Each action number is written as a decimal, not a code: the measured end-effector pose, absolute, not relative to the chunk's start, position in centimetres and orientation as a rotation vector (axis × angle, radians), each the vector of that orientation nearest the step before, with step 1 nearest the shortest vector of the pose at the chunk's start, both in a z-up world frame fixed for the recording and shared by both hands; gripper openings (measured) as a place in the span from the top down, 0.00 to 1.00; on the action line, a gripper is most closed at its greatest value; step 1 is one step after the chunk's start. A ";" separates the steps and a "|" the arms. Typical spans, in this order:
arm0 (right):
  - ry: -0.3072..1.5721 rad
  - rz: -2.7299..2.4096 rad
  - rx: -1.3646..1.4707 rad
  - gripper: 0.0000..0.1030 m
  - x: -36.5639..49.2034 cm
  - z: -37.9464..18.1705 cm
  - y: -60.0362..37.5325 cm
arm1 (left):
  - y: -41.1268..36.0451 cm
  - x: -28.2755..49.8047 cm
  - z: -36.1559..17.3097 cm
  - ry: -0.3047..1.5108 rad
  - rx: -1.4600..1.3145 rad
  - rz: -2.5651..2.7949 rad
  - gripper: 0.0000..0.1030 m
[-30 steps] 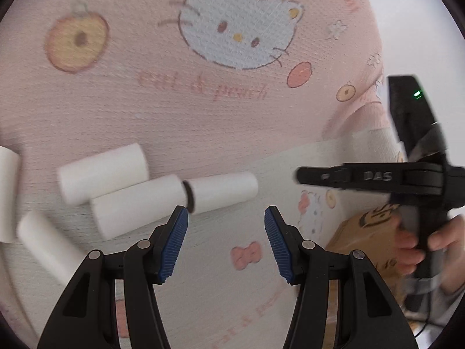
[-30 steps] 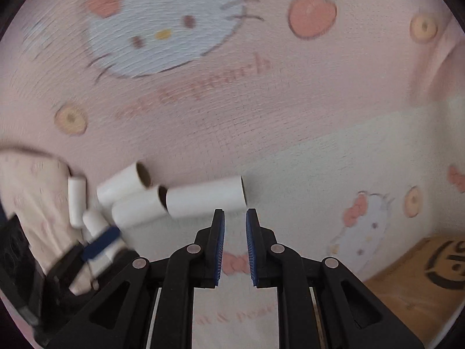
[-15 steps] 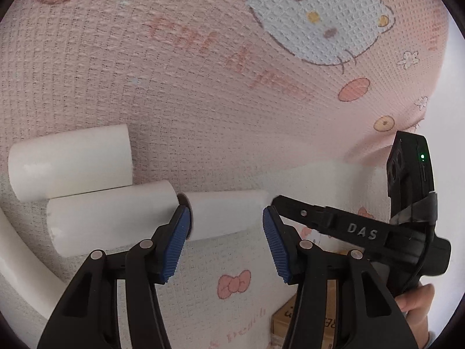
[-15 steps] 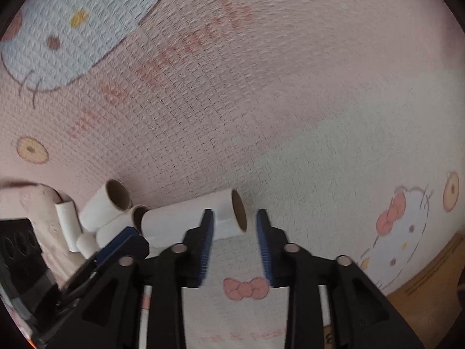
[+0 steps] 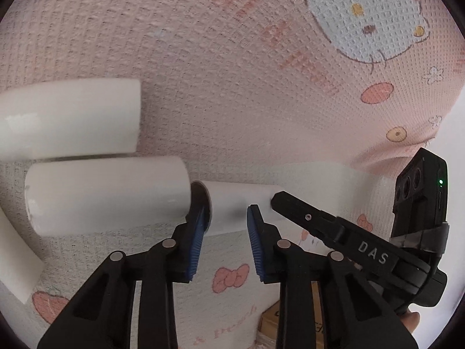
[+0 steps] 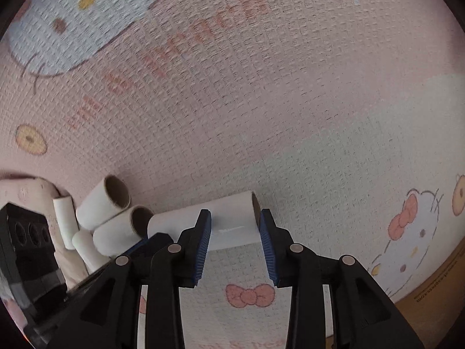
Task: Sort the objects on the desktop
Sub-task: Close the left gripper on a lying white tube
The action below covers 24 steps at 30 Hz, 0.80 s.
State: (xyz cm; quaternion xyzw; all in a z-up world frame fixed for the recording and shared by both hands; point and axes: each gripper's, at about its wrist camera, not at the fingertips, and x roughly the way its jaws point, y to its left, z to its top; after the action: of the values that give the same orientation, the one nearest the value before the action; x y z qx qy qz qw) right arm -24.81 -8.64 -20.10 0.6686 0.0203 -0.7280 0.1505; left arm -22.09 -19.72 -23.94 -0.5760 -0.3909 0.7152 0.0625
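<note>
Several white cardboard tubes lie on a pink cartoon-cat cloth. One tube [image 5: 235,203] [image 6: 229,222] lies crosswise in front of both grippers. My left gripper [image 5: 228,216] is open, its blue pads straddling the tube's left end. My right gripper [image 6: 234,221] is open, its pads on either side of the tube's right end; whether they touch it is unclear. The right gripper's finger [image 5: 314,218] shows in the left wrist view against the tube's right part. Two more tubes [image 5: 107,195] [image 5: 69,119] lie to the left.
The other tubes [image 6: 101,203] cluster at the left in the right wrist view, beside the left gripper's body [image 6: 29,250]. A brown cardboard box [image 6: 430,299] sits at the lower right. The cloth [image 6: 261,87] stretches away beyond the tubes.
Both grippers have moved in closer to the crosswise tube. The right gripper has opened wider and its pads now flank the tube's right end. The left pads now flank its left end.
</note>
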 end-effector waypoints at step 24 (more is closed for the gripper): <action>0.012 -2.080 1.766 0.69 -15.6 -14.6 -7.7 | -20.8 -13.7 -18.3 -0.970 -1.514 2.286 0.69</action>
State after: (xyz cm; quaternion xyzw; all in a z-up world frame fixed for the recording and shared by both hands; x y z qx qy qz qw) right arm -15.64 -7.73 -14.62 0.6336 0.0043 -0.7460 0.2051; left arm -13.72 -20.76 -18.26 -0.5171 -0.3314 0.7805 0.1164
